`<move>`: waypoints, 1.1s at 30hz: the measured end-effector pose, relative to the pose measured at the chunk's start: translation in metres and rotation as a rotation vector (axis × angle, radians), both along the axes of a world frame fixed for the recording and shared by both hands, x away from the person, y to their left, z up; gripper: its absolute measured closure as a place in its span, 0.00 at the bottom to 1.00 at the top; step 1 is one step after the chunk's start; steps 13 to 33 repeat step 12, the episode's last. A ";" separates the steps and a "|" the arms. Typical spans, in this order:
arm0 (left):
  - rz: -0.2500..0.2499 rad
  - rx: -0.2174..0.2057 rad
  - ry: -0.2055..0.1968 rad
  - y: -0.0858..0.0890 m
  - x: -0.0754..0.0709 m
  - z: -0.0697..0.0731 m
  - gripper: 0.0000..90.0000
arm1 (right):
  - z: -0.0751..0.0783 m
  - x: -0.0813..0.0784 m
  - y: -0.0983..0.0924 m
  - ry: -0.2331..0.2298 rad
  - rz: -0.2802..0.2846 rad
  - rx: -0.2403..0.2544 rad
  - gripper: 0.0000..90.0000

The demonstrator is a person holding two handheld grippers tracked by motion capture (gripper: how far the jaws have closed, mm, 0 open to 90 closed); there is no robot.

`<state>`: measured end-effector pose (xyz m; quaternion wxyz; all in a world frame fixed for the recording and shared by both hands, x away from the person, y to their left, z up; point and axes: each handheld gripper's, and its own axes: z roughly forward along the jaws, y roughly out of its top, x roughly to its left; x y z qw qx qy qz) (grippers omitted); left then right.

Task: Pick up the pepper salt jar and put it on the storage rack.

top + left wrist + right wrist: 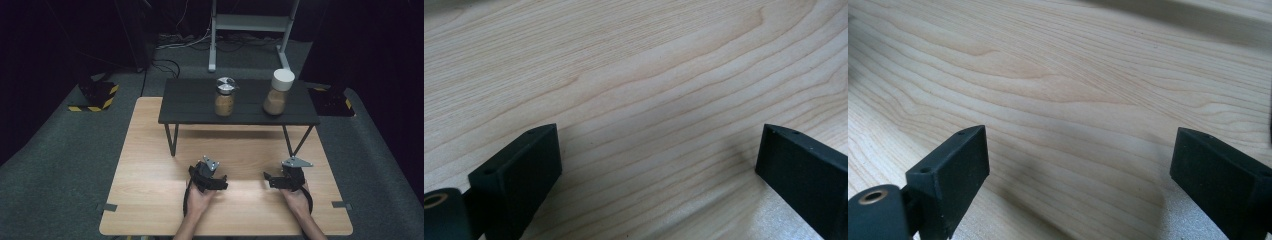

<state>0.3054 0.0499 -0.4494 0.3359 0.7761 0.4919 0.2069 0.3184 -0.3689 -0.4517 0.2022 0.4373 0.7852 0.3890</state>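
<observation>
My left gripper rests low over the wooden table, held in a hand near the front edge. In the left gripper view its black jaws stand wide apart over bare wood, so the left gripper is open and holds nothing. My right gripper sits level with it farther right. The right gripper is also open over bare wood grain. Two jars of brown powder stand on a low black table beyond: one with a clear-and-silver lid, one with a white lid.
The black table stands on thin legs at the far half of the wooden top. Bare wood lies between and in front of the grippers. Grey carpet surrounds the table; a white metal frame stands behind.
</observation>
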 end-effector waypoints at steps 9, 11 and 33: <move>0.004 -0.007 0.000 0.001 -0.001 0.000 0.05 | 0.000 0.001 -0.001 -0.001 0.005 -0.003 0.09; 0.006 -0.011 0.001 0.001 -0.001 -0.001 0.05 | 0.000 0.001 -0.001 0.000 0.003 -0.002 0.09; 0.007 -0.012 0.001 0.001 -0.001 0.000 0.05 | 0.000 0.001 -0.001 0.003 0.000 0.000 0.09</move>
